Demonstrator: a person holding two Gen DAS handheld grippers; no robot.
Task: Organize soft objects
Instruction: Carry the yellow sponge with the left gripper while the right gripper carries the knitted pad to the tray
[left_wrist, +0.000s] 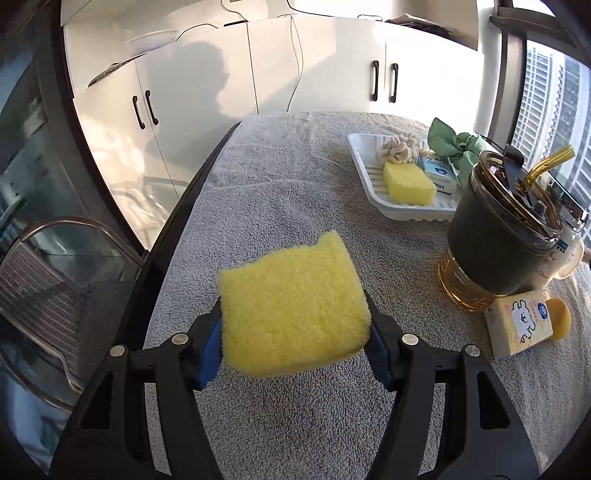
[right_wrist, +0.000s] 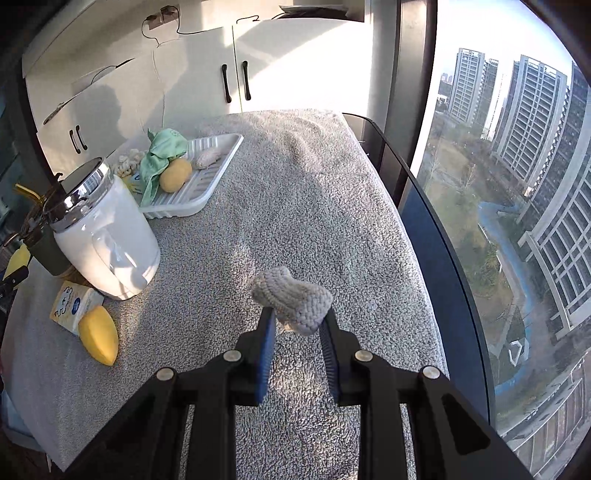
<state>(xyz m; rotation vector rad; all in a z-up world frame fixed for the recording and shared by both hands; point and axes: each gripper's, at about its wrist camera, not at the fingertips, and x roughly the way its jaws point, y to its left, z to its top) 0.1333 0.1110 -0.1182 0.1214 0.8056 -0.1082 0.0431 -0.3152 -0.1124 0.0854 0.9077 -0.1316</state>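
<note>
My left gripper (left_wrist: 295, 325) is shut on a yellow sponge (left_wrist: 291, 306) and holds it above the grey towel-covered table (left_wrist: 266, 177). At the far right a white tray (left_wrist: 364, 162) holds another yellow sponge (left_wrist: 408, 182), a beige knitted piece (left_wrist: 399, 148), a small blue-white packet (left_wrist: 439, 171) and a green cloth (left_wrist: 454, 142). My right gripper (right_wrist: 297, 325) is shut on a small grey knitted sock (right_wrist: 295, 299) over the table. In the right wrist view the tray (right_wrist: 207, 186) lies at the far left with the green cloth (right_wrist: 160, 158) and a round yellow sponge (right_wrist: 175, 175).
A dark tumbler with an amber straw (left_wrist: 502, 229) and a white mug (right_wrist: 107, 236) stand beside the tray. A cartoon-printed carton (left_wrist: 521, 325) and a yellow sponge piece (right_wrist: 99, 339) lie in front of them. A metal chair (left_wrist: 48, 295) stands left; window glass runs along the right edge (right_wrist: 443, 236).
</note>
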